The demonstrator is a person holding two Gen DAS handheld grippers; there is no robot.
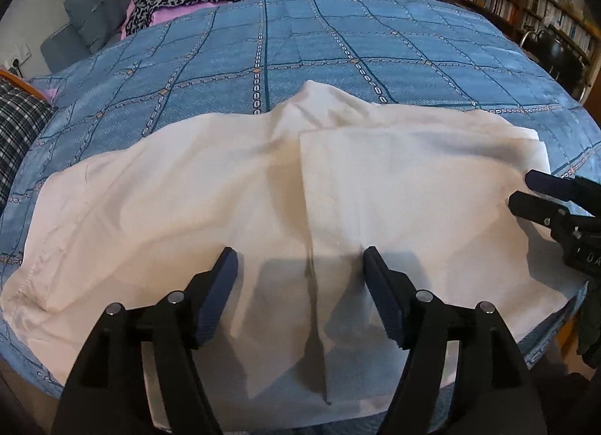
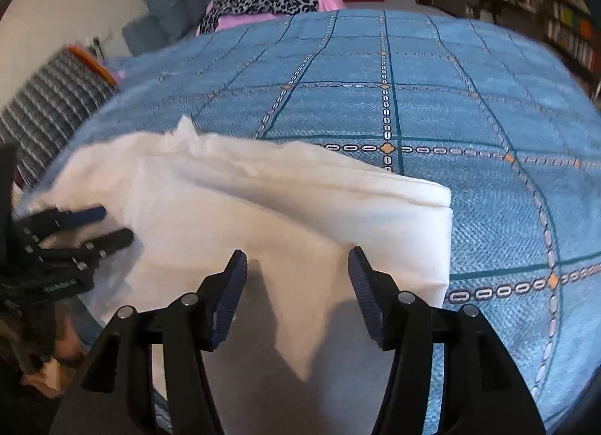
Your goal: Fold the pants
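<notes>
Now, white pants (image 1: 210, 187) spread on bed (image 1: 338, 44), partly folded, left gripper (image 1: 300, 266) and right gripper (image 2: 296, 266) held above pants, jaws wide open, nothing gripped.

White pants (image 1: 210, 187) spread flat along the near bed edge, partly folded, one layer laid over the right half with a straight edge down the middle, directly ahead of and beneath the left gripper (image 1: 300, 285), extending left of the right gripper (image 2: 296, 285)
</notes>
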